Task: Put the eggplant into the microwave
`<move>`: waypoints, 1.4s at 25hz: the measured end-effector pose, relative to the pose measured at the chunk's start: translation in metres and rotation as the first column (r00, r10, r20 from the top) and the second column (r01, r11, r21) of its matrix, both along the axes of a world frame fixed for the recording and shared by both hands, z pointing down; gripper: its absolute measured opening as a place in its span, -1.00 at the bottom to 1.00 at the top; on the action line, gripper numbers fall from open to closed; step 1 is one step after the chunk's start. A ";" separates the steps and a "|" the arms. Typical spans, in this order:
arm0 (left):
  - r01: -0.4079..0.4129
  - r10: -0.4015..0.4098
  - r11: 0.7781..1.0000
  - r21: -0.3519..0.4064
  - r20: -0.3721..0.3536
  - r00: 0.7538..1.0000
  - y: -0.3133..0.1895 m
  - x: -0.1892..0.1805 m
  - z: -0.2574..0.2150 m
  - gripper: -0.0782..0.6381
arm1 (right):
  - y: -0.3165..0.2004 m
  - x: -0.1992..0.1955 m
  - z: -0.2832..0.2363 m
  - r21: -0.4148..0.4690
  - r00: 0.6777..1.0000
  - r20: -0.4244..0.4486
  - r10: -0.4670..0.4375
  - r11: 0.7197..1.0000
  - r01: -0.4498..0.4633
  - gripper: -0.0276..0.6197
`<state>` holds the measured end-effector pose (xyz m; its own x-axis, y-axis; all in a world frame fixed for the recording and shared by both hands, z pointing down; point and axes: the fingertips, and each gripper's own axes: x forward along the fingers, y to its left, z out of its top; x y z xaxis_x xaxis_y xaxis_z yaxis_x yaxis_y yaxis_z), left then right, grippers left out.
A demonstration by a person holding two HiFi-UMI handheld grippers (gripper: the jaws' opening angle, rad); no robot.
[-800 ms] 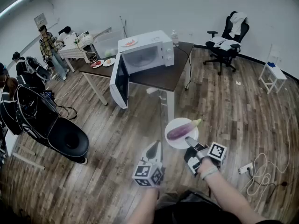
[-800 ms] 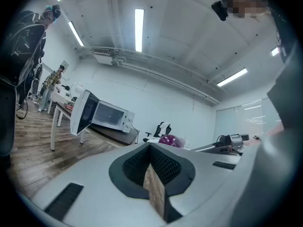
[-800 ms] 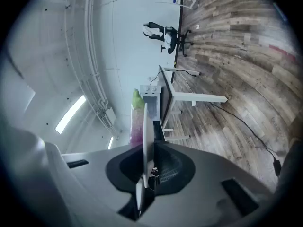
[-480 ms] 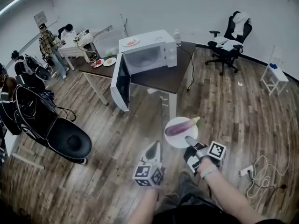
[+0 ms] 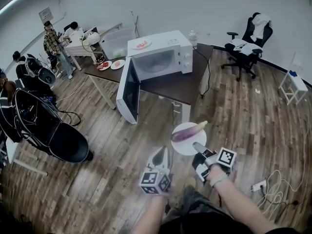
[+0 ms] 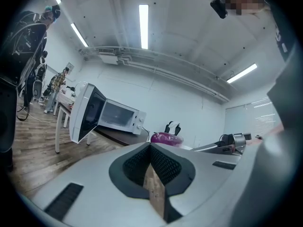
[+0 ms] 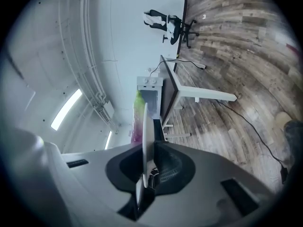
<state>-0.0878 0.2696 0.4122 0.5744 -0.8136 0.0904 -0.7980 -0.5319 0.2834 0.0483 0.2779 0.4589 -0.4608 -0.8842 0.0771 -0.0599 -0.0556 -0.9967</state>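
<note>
A wall sign carries print too small to read. The cube on each of the two grippers shows square black-and-white markers.

The right gripper is clamped on the near rim of one white plate. One eggplant lies across the plate's far half, just beyond the jaw tips, with its green stem end to the right.

The left gripper is just beside the plate on the left, with its jaws together and nothing between them.

One microwave stands on a brown table well ahead, with its door swung open. One dish sits on the microwave top. Two more dishes sit at the table's far-left end.
</note>
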 end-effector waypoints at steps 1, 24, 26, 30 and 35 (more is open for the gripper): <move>0.005 -0.005 1.000 0.000 0.000 1.000 -0.007 0.001 0.000 -0.78 | -0.007 0.001 0.001 0.002 1.000 -0.002 -0.004 1.000 0.004 -0.84; 0.117 -0.117 0.993 -0.033 -0.002 0.993 -0.155 0.035 0.006 -0.78 | -0.157 0.038 0.001 -0.009 0.995 0.005 -0.105 0.994 0.105 -0.83; 0.124 -0.124 0.992 -0.037 -0.005 0.992 -0.162 0.041 0.009 -0.78 | -0.168 0.043 -0.001 0.001 0.994 0.003 -0.113 0.994 0.113 -0.83; 0.126 -0.126 0.991 -0.037 -0.006 0.992 -0.171 0.048 0.014 -0.78 | -0.184 0.053 0.002 0.007 0.994 -0.006 -0.114 0.993 0.114 -0.83; 0.123 -0.123 0.992 -0.031 0.003 0.992 -0.177 0.055 0.019 -0.78 | -0.190 0.058 0.006 0.000 0.994 -0.002 -0.113 0.994 0.113 -0.83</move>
<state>-0.0327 0.0925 0.4312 0.4703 -0.8747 0.1172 -0.8569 -0.4209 0.2975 0.1061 0.0875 0.4651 -0.5574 -0.8266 0.0781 -0.0678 -0.0485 -0.9965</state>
